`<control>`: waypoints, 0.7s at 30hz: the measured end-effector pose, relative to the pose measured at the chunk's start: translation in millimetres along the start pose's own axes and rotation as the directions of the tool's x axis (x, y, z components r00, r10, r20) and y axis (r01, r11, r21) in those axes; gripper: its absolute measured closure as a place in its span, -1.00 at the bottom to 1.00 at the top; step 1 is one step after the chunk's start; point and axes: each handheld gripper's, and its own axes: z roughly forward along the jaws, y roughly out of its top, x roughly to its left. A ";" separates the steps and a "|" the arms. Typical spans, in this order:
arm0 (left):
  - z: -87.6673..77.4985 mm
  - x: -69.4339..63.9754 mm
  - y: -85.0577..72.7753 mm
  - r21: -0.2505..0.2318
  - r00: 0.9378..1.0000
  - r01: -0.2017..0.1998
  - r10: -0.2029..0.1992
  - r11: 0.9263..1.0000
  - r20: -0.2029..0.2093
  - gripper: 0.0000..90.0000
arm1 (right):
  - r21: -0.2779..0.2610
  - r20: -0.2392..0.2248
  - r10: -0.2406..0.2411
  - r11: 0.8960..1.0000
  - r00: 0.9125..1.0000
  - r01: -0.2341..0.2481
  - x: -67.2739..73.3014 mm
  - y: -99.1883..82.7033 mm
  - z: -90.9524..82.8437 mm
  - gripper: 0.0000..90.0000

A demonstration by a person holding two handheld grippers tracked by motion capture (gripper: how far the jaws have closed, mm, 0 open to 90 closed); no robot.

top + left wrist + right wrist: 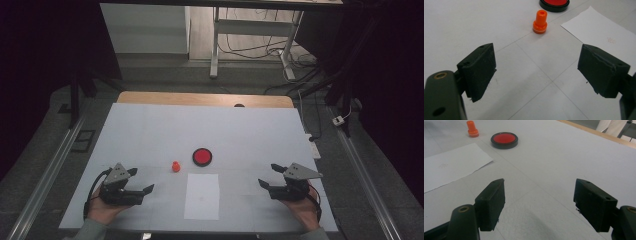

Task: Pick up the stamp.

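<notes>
Stamp (175, 166) is orange, upright on the counter (150, 135), just left of the ink pad (202, 156) and apart from it. Pad's far edge is cut off in the left gripper view; its lid can't be made out. Paper sheet (202, 196) lies just near-side of the pad; a faint mark sits on it, too pale to read. Left gripper (141, 181) is well left of the pad, fingers (477, 70) spread wide, nothing between them. Right gripper (267, 176) is well right of the pad, fingers (491, 202) likewise released and empty. Both hands are partly cut off at the frame's bottom edge. Small dark object at the counter's far edge can't be identified.
</notes>
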 end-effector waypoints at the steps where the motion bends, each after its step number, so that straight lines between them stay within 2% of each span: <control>1: 0.7 -0.3 0.9 -0.001 1.000 0.001 -0.001 1.000 0.000 -0.66 | 0.006 -0.002 -0.007 1.000 1.000 0.007 1.1 -0.8 -0.3 -0.43; 5: 2.7 -1.1 3.9 -0.001 1.000 -0.003 0.003 1.000 0.003 -0.66 | 0.010 -0.005 -0.006 1.000 1.000 0.006 1.3 -2.4 0.1 -0.42; 10: 3.8 -1.7 7.2 -0.004 1.000 -0.005 0.005 1.000 0.003 -0.65 | 0.013 0.014 -0.001 1.000 1.000 0.001 0.6 -2.7 -0.2 -0.39; 21: 3.4 -3.3 20.2 -0.009 1.000 -0.015 0.015 1.000 0.000 -0.63 | 0.011 0.007 -0.010 1.000 1.000 0.010 2.1 -4.1 0.9 -0.37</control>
